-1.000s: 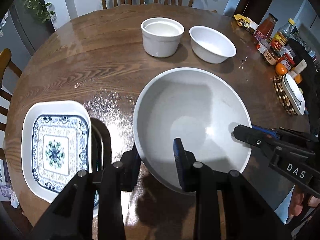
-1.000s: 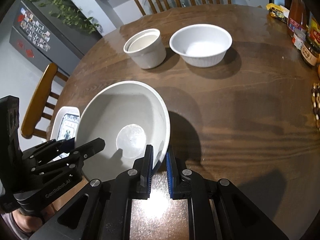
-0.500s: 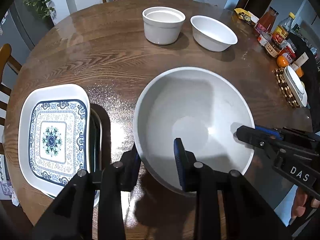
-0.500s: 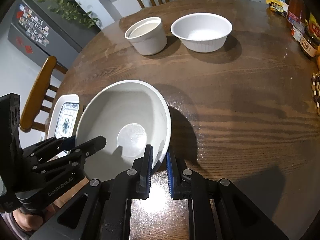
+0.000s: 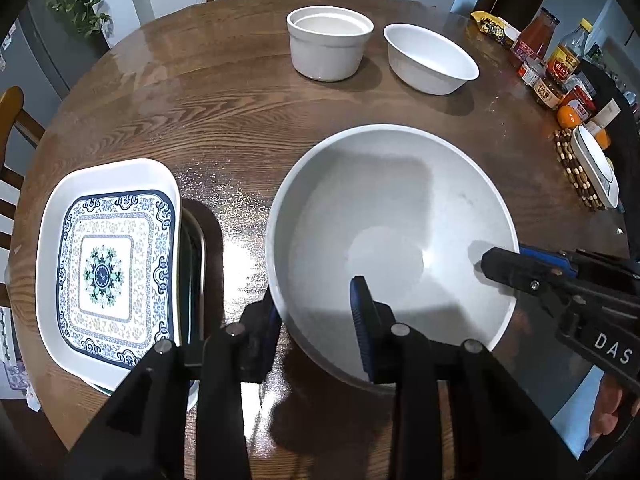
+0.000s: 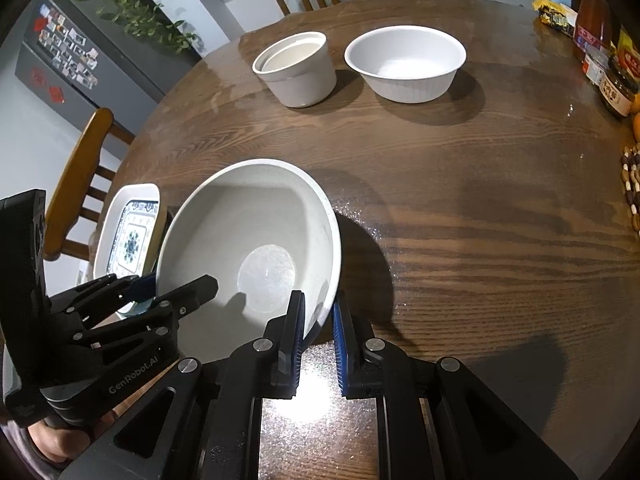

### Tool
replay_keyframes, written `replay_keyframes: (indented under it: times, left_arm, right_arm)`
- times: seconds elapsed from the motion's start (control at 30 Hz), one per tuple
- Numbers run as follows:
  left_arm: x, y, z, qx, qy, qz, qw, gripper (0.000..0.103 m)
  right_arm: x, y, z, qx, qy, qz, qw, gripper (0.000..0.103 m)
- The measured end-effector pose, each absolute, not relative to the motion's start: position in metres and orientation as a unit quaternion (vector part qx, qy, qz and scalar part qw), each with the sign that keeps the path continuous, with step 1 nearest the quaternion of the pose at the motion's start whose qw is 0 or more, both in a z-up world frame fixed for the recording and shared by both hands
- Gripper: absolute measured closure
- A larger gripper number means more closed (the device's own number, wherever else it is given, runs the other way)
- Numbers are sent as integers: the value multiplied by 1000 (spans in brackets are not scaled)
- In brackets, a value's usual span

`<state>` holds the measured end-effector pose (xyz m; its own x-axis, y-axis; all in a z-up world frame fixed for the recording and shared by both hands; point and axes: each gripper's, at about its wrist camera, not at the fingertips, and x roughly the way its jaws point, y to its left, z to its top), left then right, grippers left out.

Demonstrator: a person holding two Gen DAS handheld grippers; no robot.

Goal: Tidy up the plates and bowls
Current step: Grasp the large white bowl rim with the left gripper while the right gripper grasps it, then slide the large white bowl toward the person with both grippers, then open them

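The large white bowl (image 5: 392, 240) hangs over the near part of the round wooden table (image 5: 208, 100), gripped at its near rim from two sides. The left gripper (image 5: 316, 316) is clamped on the rim, one finger inside and one outside; the right gripper (image 6: 318, 320) pinches the rim's right side the same way, jaws narrow around the wall. Just left of the bowl sits a patterned square plate (image 5: 108, 260), stacked on a darker dish whose edge barely shows. Well beyond stand a straight-sided white ramekin (image 5: 330, 48) and a smaller white bowl (image 5: 432, 60), side by side, apart. Judging by this, plates look gathered; the bowls remain unstacked, so most bowl work is left.
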<state>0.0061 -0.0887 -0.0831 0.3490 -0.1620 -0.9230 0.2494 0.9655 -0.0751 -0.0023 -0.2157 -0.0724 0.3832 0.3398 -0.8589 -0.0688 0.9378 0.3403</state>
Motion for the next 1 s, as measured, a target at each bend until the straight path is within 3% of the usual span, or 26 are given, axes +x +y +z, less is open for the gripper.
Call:
replay_keyframes:
  times: [0.13,0.2,0.37,0.43,0.5,0.53,0.63,0.77,1.0]
  left_arm:
    - [6,-88,-83,35,557,-126,820,62]
    - [4,-88,-82,36,554,-124,823,47]
    - [3,-83,-77,29,549,-119,827,43]
    - [2,-81,-74,26,546,-117,829,37]
    - [1,-79,-70,24,542,-113,833,32]
    - [0,-79,-69,23,540,-112,834,31]
    - [-1,-78,-65,23,536,-109,837,31]
    - [-2,-79,-59,26,528,-103,843,18]
    - [-1,-91,-50,39,521,-105,846,18]
  right_arm:
    - [-3,-216,-72,130,543,125,820,89]
    - [-4,-216,-72,132,543,124,820,89]
    - [-6,-219,-68,137,537,122,823,86]
    - [-7,-220,-66,139,534,121,825,75]
    - [-9,-226,-61,150,522,121,831,55]
    - [-10,-228,-59,154,518,121,833,54]
    - [-11,-233,-55,161,511,117,836,53]
    - [-13,-242,-54,171,507,109,838,53]
    - [-20,-265,-50,191,496,87,842,53]
